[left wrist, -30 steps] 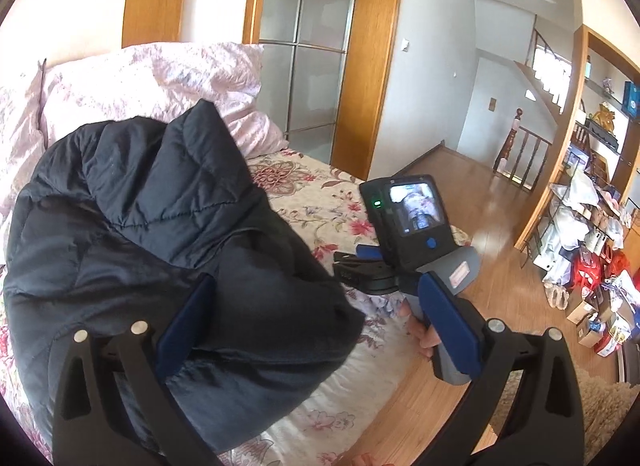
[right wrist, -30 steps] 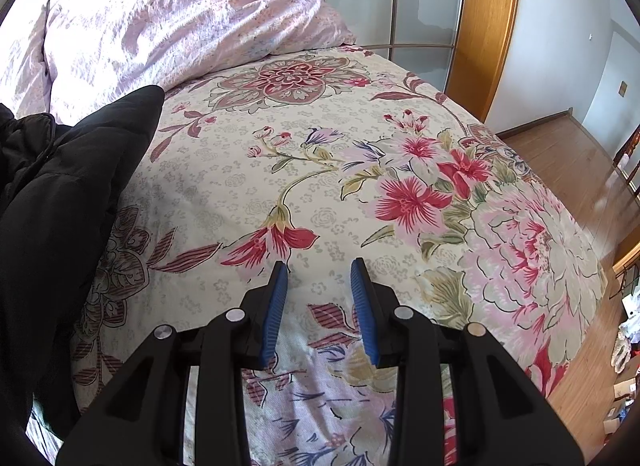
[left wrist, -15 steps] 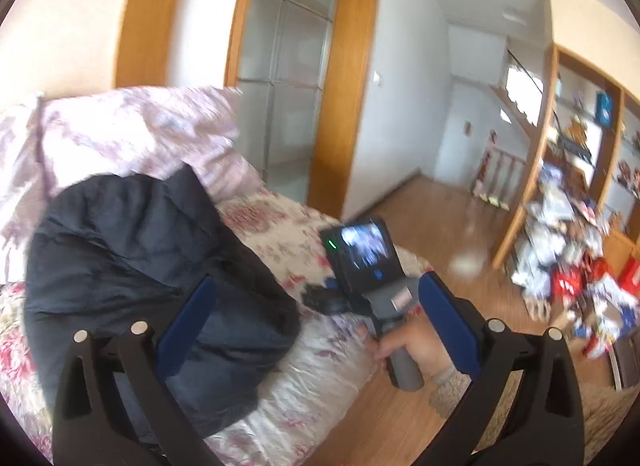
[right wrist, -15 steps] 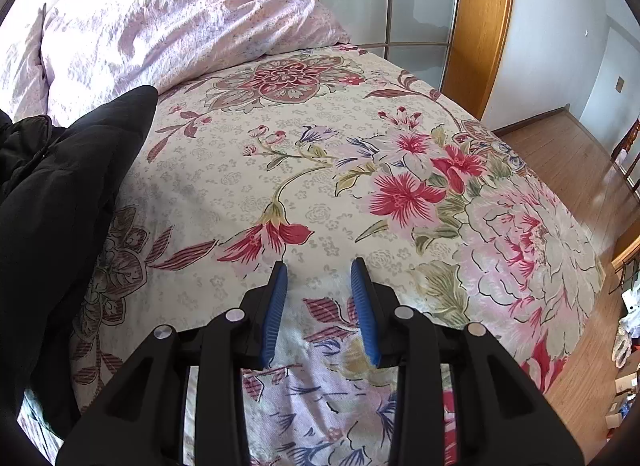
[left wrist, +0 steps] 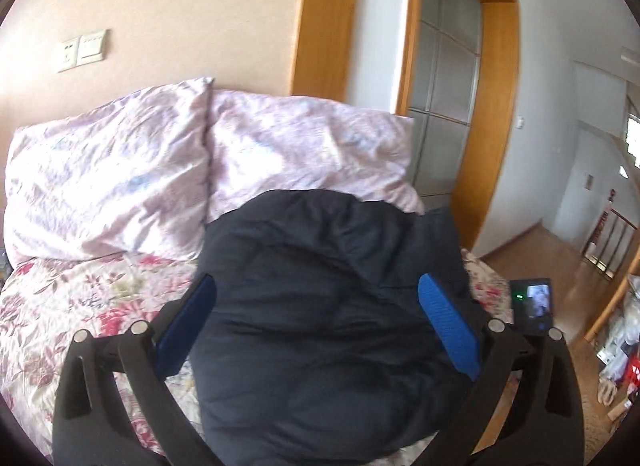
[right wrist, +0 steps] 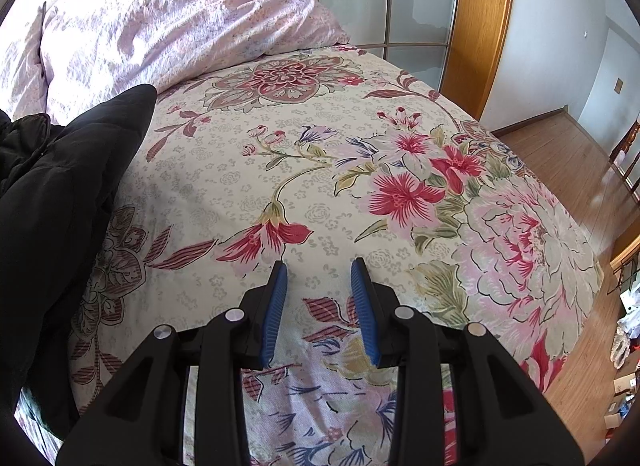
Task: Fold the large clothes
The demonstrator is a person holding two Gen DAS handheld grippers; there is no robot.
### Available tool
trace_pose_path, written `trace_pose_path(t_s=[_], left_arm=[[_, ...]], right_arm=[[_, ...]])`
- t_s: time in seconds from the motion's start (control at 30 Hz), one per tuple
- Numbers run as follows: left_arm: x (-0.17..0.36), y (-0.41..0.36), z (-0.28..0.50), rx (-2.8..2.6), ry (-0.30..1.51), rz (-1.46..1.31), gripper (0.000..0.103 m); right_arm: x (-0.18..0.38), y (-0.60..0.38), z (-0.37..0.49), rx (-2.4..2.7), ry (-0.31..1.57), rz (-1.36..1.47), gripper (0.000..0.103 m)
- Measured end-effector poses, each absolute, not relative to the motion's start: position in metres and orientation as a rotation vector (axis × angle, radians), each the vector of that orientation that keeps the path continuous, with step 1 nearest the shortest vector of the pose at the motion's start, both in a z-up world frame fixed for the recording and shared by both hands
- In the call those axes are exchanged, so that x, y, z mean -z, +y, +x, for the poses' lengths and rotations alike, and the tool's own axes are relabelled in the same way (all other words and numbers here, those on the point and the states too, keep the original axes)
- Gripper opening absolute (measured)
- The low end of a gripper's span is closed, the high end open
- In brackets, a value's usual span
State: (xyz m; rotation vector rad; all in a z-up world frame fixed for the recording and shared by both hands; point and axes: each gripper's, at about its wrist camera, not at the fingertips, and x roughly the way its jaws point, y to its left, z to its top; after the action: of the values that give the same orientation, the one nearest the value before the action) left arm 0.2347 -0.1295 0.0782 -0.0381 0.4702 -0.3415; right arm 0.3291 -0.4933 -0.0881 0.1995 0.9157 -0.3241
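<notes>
Your left gripper (left wrist: 316,322) gapes wide over the dark jacket (left wrist: 328,306), gripping nothing; the folded bundle sits on the floral bedspread (right wrist: 320,169), far edge against the pillows (left wrist: 120,177). The right gripper (right wrist: 319,306) (jaws partly apart, empty) hovers over bare spread. Probably near done — next, flatten or square it.

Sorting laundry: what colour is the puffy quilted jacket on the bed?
Dark navy puffy quilted jacket, clearest in the left wrist view.

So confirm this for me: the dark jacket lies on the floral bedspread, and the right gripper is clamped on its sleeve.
Not quite. The right gripper holds nothing: the right wrist view shows its jaws apart over bare floral bedspread, with the dark jacket lying off to the left.
</notes>
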Motion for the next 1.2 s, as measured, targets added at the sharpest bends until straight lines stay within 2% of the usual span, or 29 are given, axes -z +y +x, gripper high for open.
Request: trace_pose_path(t_s=[0.33, 0.5, 0.7, 0.93, 1.2], left_arm=[[-0.043, -0.117, 0.276, 0.308, 0.575, -0.049, 0.101], [-0.027, -0.127, 0.291, 0.305, 0.624, -0.02, 0.097], [-0.003, -0.149, 0.305, 0.273, 0.663, 0.063, 0.097], [0.025, -0.182, 0.322, 0.248, 0.679, 0.118, 0.1], [0.053, -0.182, 0.342, 0.241, 0.697, 0.078, 0.101]], right_arm=[[0.088, -0.494, 0.33, 0.332, 0.911, 0.197, 0.036], [0.088, -0.495, 0.331, 0.329, 0.908, 0.193, 0.037], [0.09, -0.498, 0.331, 0.351, 0.898, 0.194, 0.048], [0.091, -0.497, 0.33, 0.354, 0.891, 0.187, 0.05], [0.089, -0.497, 0.332, 0.378, 0.917, 0.199, 0.051]])
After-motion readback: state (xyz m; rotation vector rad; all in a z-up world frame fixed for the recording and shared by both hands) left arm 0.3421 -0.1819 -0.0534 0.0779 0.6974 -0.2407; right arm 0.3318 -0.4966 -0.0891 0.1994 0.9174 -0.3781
